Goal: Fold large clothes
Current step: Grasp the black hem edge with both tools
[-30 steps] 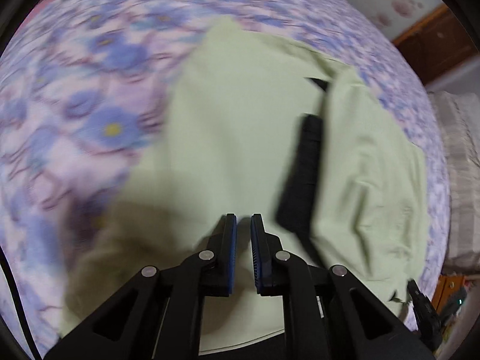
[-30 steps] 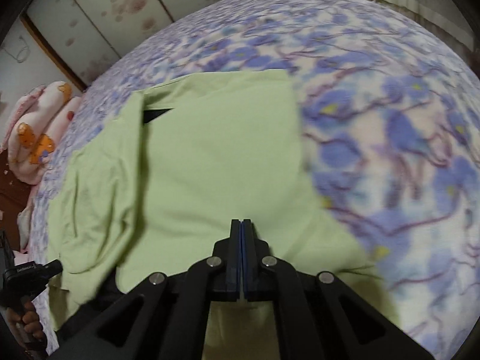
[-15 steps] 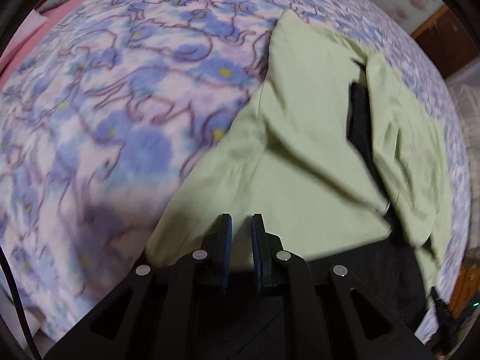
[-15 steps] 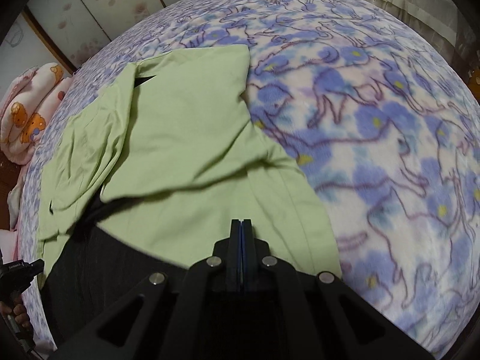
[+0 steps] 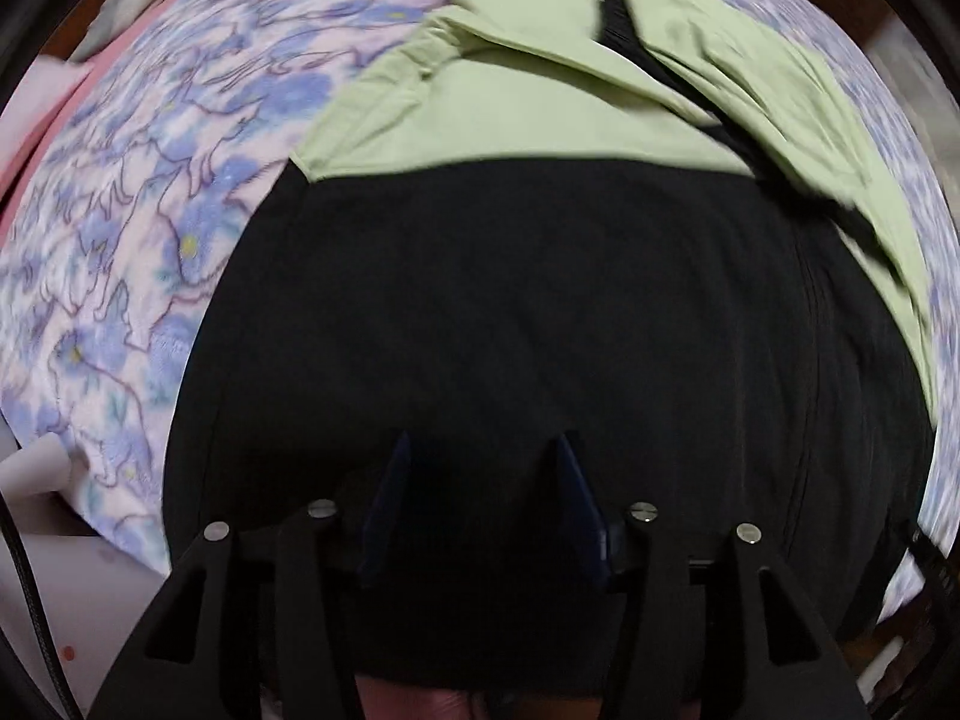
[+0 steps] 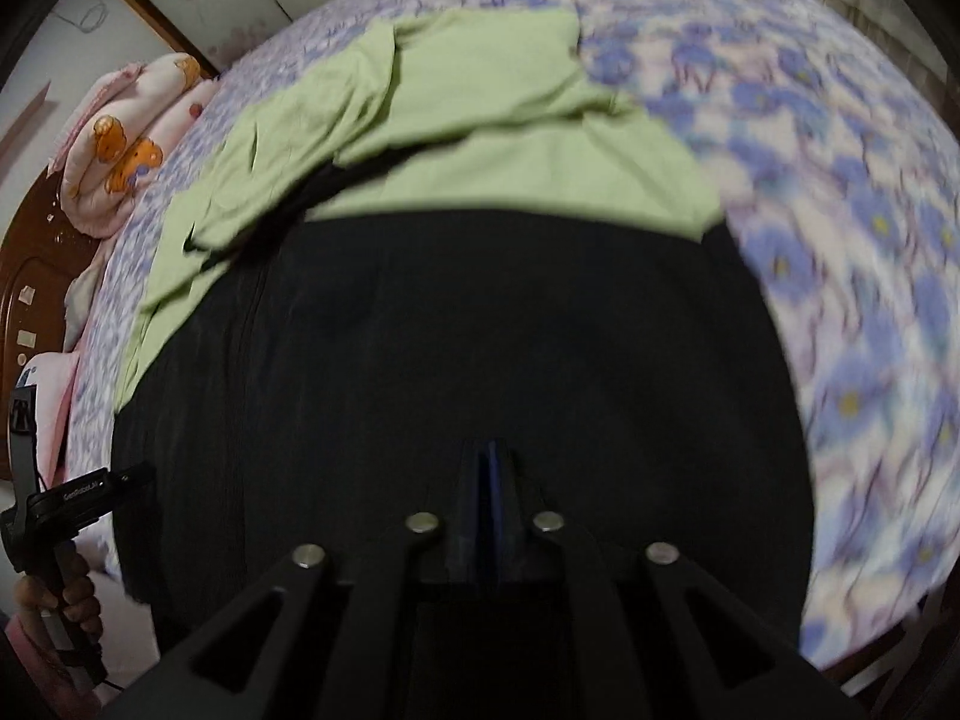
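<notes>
Floral bedspread (image 5: 132, 228): your surface. Garment (image 5: 540, 312), black shell folded over green lining, lies at its centre. Left gripper (image 5: 480, 480), above the near hem: jaws just spread, empty. Right gripper (image 6: 489, 480): just parting, barely a slit, nothing visibly pinched. Risk: the released hem may spring back.

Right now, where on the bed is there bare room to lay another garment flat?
The floral blanket lies bare right of the green cloth and black cloth. The bed's middle is taken by both cloths; folded bedding crowds the far left corner.
</notes>
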Demonstrator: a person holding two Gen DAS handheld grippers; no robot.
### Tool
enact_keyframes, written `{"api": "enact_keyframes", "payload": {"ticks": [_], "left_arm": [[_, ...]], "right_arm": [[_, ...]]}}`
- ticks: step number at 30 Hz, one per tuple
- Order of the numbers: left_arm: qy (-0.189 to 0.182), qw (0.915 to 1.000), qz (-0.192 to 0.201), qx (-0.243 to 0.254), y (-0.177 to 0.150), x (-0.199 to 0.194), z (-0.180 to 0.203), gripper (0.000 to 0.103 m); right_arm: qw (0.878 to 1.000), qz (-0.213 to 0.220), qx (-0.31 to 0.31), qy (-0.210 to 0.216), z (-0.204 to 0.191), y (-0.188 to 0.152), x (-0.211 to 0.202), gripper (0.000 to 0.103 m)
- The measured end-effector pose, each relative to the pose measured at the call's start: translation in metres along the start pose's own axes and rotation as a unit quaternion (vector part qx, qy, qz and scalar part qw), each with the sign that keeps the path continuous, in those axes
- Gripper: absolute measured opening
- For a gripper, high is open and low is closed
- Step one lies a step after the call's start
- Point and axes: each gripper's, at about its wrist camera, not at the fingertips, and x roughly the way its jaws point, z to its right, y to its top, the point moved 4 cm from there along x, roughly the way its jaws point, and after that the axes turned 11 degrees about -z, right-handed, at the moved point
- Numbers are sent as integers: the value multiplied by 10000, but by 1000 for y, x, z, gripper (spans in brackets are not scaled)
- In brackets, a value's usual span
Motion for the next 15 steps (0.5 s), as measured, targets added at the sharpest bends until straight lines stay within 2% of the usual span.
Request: {"api": "enact_keyframes", "payload": {"ticks": [1, 3, 6, 9, 12, 15], "left_arm": [[111, 9999, -32, 122, -5, -2, 1, 51], [289, 9990, -156, 311, -15, -4, 1, 72], [310, 9979, -374, 423, -32, -6, -4, 74], [569, 9950, -668, 487, -53, -5, -17, 75], [697, 9924, -922, 432, -65, -3, -31, 82], [743, 9908, -1101, 274, -78, -3, -58, 85]], "right_arm": [[10000, -19, 32, 45, 0, -4, -1, 19], [9999, -60, 92, 81, -1, -17, -4, 27], [9997, -133, 183, 55, 3, -28, -8, 36], [9991, -199, 356, 79, 9, -36, -11, 44], [9981, -247, 557, -21, 20, -44, -15, 61], [9963, -269, 808, -129, 34, -52, -20, 64]]}}
